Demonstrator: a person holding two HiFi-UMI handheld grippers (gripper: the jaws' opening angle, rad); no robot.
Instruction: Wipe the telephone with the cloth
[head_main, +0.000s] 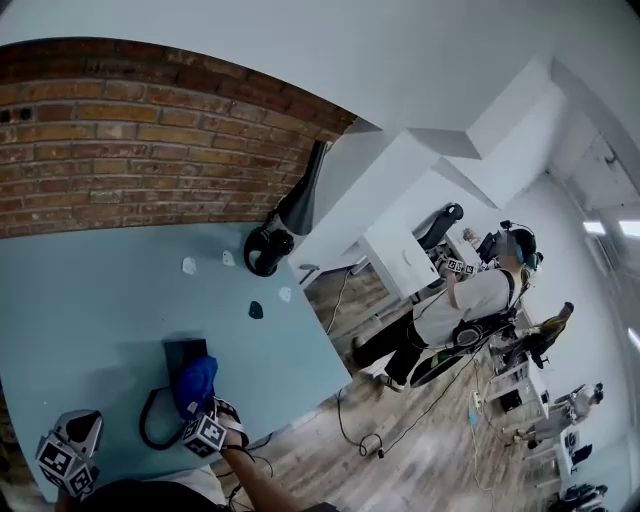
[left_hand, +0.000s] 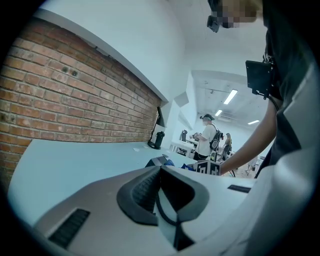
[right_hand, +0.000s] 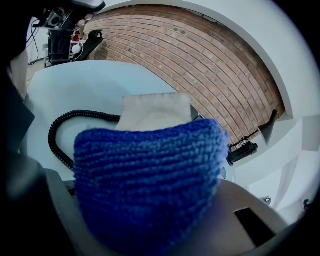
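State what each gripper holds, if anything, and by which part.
Right gripper: the blue cloth, clamped at its bunched near end. Left gripper: nothing, jaws together.

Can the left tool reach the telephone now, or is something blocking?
Probably yes: only bare table and the coiled cord lie between the left tool and the telephone; the right tool holds the cloth there.

The blue cloth (right_hand: 145, 185) fills the right claw (head_main: 205, 412), hiding its jaw tips and most of the telephone (head_main: 182, 350) beneath; the coiled cord (right_hand: 52, 135) runs out of sight behind the cloth. The left claw (head_main: 72, 440) is partly lost at the head view's dark lower-left rim; small bits (head_main: 189, 265) on the surface (head_main: 90, 300) are too small to tell.
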